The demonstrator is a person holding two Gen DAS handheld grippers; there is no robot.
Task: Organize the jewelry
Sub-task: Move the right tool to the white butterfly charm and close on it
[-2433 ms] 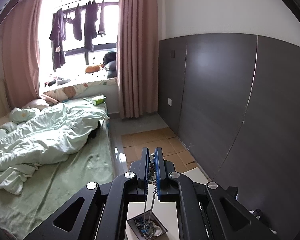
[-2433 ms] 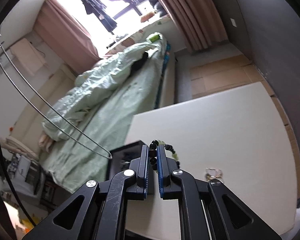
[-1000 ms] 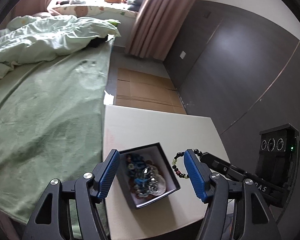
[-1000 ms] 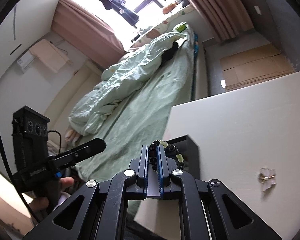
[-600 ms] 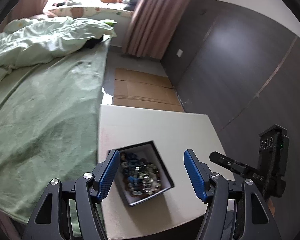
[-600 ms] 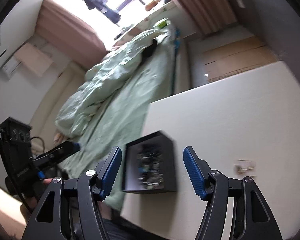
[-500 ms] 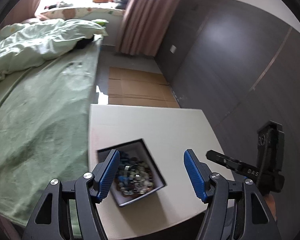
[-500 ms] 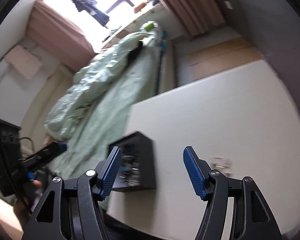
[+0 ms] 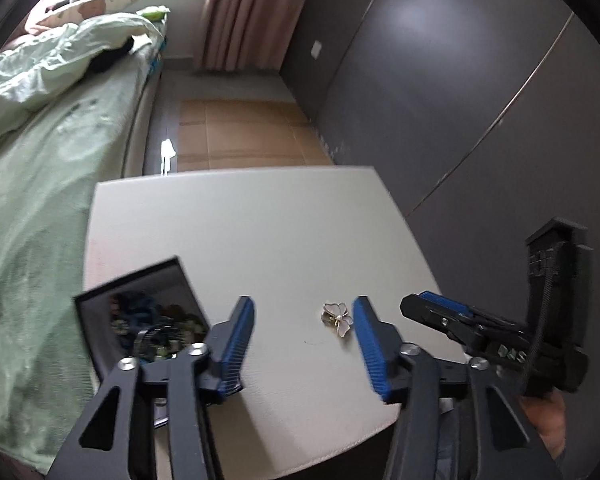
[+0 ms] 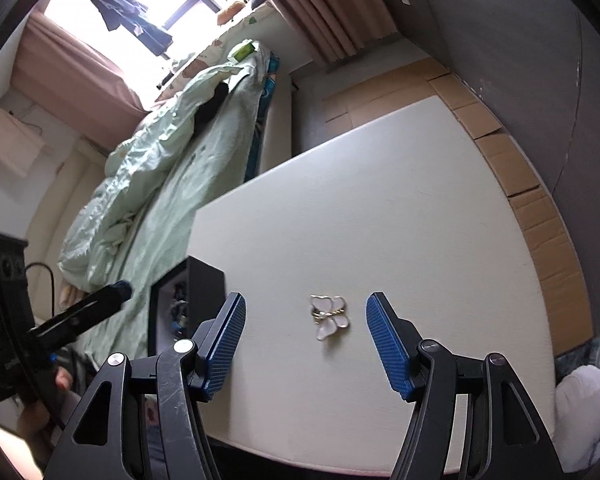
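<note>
Both my claws hang spread over the white table (image 10: pixel 400 208), with the butterfly brooch (image 10: pixel 329 316) lying loose between them.

My right gripper (image 10: pixel 305 338) gapes wide, empty, the brooch ahead between its pads, untouched. My left gripper (image 9: pixel 303 338) has just been closing partway yet grips nothing; the brooch sits just inside its right pad. The black jewelry box (image 9: pixel 140 320), full of beads, lies beyond its left finger.

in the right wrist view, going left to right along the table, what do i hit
left gripper → black jewelry box → right gripper's left finger → white butterfly brooch → right gripper's right finger
</note>
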